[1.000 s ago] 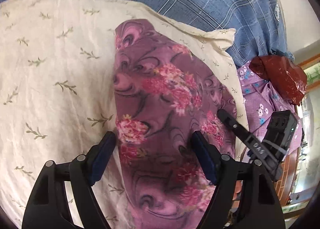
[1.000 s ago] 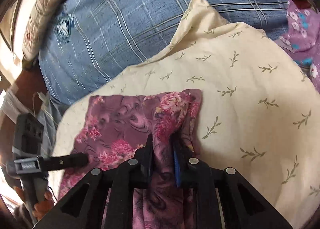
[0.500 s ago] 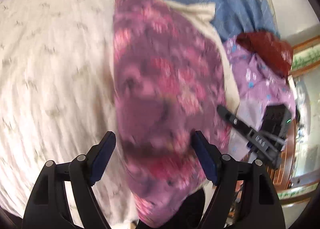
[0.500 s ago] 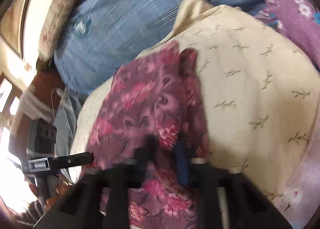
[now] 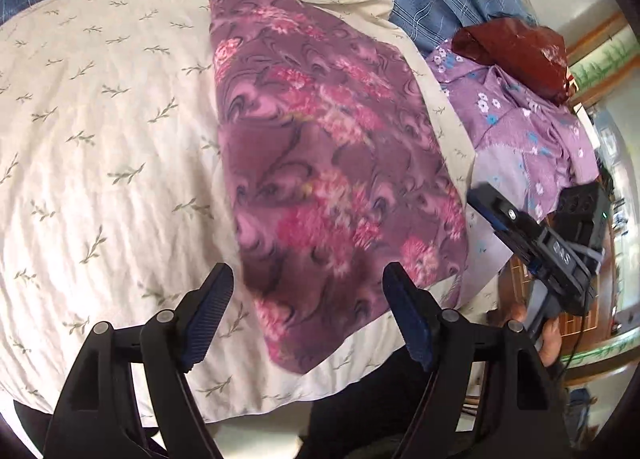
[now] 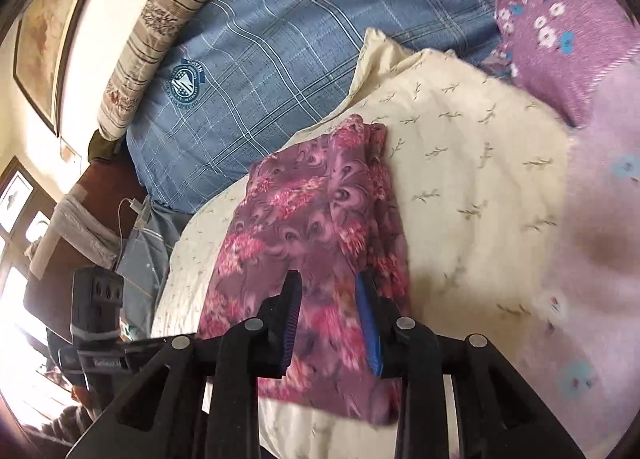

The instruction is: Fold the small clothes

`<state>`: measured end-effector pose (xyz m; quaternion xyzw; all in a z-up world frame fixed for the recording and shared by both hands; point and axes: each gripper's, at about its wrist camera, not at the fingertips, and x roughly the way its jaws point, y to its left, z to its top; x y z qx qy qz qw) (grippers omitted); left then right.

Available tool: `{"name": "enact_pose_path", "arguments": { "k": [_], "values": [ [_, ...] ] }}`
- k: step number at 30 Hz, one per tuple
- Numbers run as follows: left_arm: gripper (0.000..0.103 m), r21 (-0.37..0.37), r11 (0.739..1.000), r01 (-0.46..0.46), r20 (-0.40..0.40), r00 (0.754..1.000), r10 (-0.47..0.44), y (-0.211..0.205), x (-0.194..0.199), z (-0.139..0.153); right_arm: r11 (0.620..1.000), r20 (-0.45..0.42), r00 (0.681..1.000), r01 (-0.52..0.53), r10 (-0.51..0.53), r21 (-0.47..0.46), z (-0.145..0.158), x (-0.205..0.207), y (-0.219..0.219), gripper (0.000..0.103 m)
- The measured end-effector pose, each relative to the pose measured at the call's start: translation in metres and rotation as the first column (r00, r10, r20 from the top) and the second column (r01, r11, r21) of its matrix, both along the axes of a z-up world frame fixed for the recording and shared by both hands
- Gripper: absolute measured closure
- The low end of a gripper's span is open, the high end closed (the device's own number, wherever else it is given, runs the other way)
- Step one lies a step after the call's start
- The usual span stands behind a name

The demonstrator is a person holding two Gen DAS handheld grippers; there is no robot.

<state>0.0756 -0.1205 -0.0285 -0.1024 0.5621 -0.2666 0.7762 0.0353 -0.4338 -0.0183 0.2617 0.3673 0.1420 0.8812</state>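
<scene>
Released since a second ago, the folded floral garment (image 6: 320, 227) lies flat on the cream pillow (image 5: 100, 139); right gripper (image 6: 330, 311) opening, empty, left gripper (image 5: 308, 315) spread wide, so the fold settles.

Hidden or unclear, from my jaws outward:
- purple floral garment (image 6: 320, 227): near hem behind my right fingers (image 6: 290, 319).
- lilac flowered cloth (image 6: 592, 259): smeared right of them.
- cream pillow (image 5: 100, 163): cut off left.
</scene>
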Motion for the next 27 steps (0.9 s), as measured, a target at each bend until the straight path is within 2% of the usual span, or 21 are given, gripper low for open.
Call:
{"name": "enact_pose_path", "arguments": {
  "k": [1, 3, 4, 7, 8, 9, 14, 19, 25, 27],
  "values": [
    [0.026, 0.013, 1.000, -0.004, -0.006, 1.000, 0.004, 0.000, 0.000, -0.008, 1.000, -0.007, 1.000, -0.006, 0.006, -0.015, -0.005, -0.007, 0.001, 0.077],
    [0.026, 0.055, 0.998, -0.010, -0.059, 0.998, 0.014, -0.002, 0.002, -0.030, 0.995, -0.065, 0.998, -0.014, 0.008, -0.097, -0.026, -0.012, 0.006, 0.099],
    [0.026, 0.047, 0.999, -0.017, -0.029, 0.999, 0.018, -0.001, 0.000, -0.029, 0.988, -0.114, 0.994, -0.018, 0.001, -0.156, -0.041, -0.011, 0.010, 0.103],
    [0.026, 0.094, 0.995, 0.019, 0.007, 1.000, -0.020, -0.010, -0.006, -0.015, 0.989, -0.098, 0.995, 0.011, -0.025, -0.149, -0.042, -0.016, 0.010, 0.103],
    [0.026, 0.083, 0.996, 0.018, 0.013, 1.000, -0.019, -0.009, -0.009, -0.010, 0.989, -0.082, 0.996, 0.023, -0.036, -0.147, -0.034, -0.017, 0.010, 0.099],
    [0.026, 0.066, 0.998, 0.011, 0.037, 0.999, -0.013, -0.009, -0.010, -0.002, 0.989, -0.059, 0.998, 0.027, -0.036, -0.144, -0.027, -0.021, 0.011, 0.096],
    [0.026, 0.084, 0.996, -0.035, 0.173, 0.985, 0.020, -0.008, -0.018, 0.030, 0.985, 0.017, 1.000, 0.025, -0.022, -0.174, 0.002, -0.024, 0.020, 0.096],
    [0.026, 0.085, 0.995, -0.045, 0.193, 0.981, 0.028, -0.006, -0.014, 0.035, 0.986, 0.040, 0.999, -0.005, 0.012, -0.169, 0.011, -0.028, 0.034, 0.096],
    [0.026, 0.073, 0.997, -0.035, 0.210, 0.977, 0.019, -0.007, -0.014, 0.042, 0.982, 0.030, 0.999, -0.025, 0.031, -0.185, 0.009, -0.024, 0.043, 0.096],
    [0.026, 0.085, 0.996, -0.024, 0.203, 0.979, 0.006, -0.014, -0.010, 0.035, 0.983, 0.024, 0.999, -0.025, 0.029, -0.180, 0.005, -0.022, 0.041, 0.096]
  ]
}}
